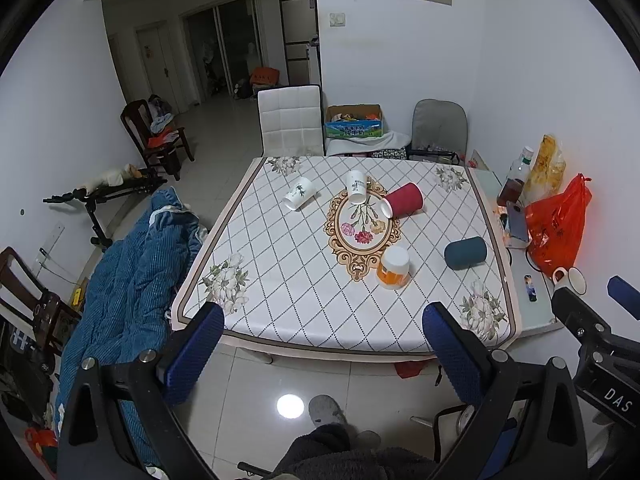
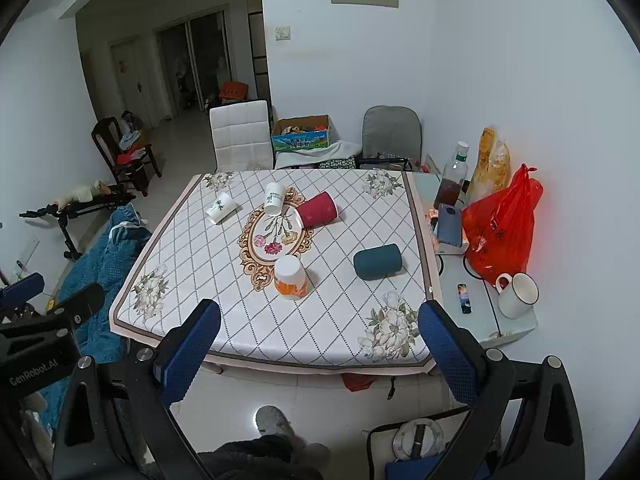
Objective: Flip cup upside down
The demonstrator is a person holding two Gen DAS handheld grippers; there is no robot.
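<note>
Left tongs point(image 1: 322, 344) spread wide, empty, held off the near edge of the desk point(image 1: 280, 312). Right tongs point(image 2: 318, 340) likewise spread, empty, short of the desk edge.

On the patterned cloth: orange-and-white cup point(image 1: 393, 267) base up, near the centre medallion. Teal cup point(image 1: 465, 253) on its side to its right. Red cup point(image 1: 403, 200) on its side behind. White printed cup point(image 1: 357, 186) probably rim down; the fisheye view is poor there. Leaf-print white cup point(image 1: 299, 194) on its side, far left.

dim, cool indoor light — lamp glare on floor tiles point(image 1: 289, 406), fisheye bending, dark corners.
</note>
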